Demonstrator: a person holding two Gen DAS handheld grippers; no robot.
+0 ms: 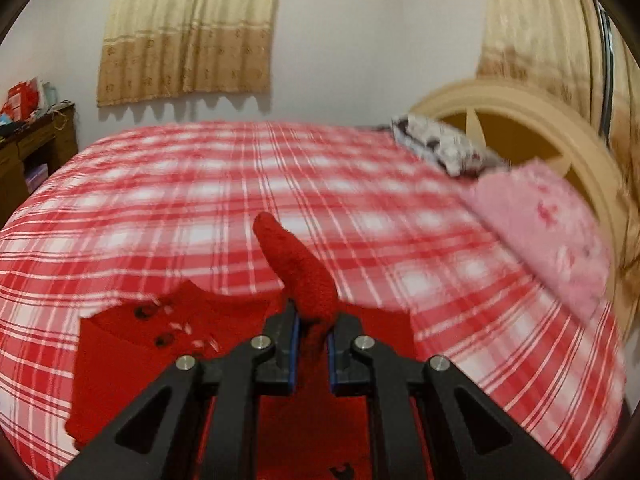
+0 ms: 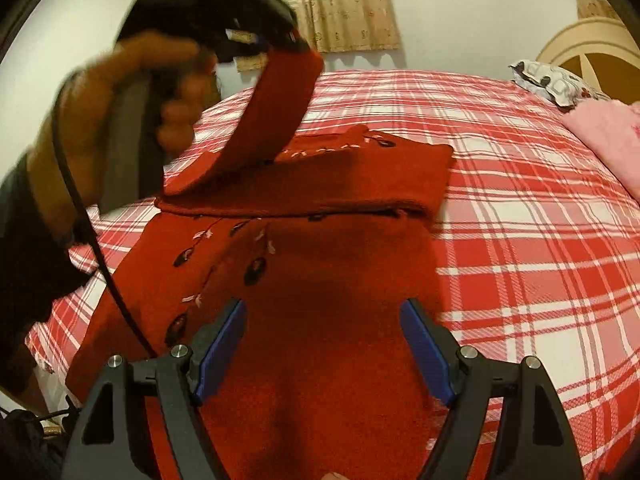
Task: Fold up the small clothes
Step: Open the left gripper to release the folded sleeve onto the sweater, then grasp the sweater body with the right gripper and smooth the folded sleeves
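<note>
your left gripper (image 1: 312, 332) pinches the red cardigan's sleeve (image 1: 296, 264), its length running up from the cardigan (image 2: 320, 320); your right gripper (image 2: 324, 344) hovers wide above the cardigan.

1 red knitted garment (image 2: 344, 264), 2 grippers, left gripper (image 1: 312, 338) and right gripper (image 2: 322, 344), each with 2 fingers (image 2: 426, 354), 1 bed (image 1: 200, 184) in red plaid, 2 pillows (image 1: 444, 148), 2 curtains (image 1: 188, 32), 1 headboard (image 1: 568, 128)

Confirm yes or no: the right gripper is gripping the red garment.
No: the right gripper hangs open above the red garment.
</note>
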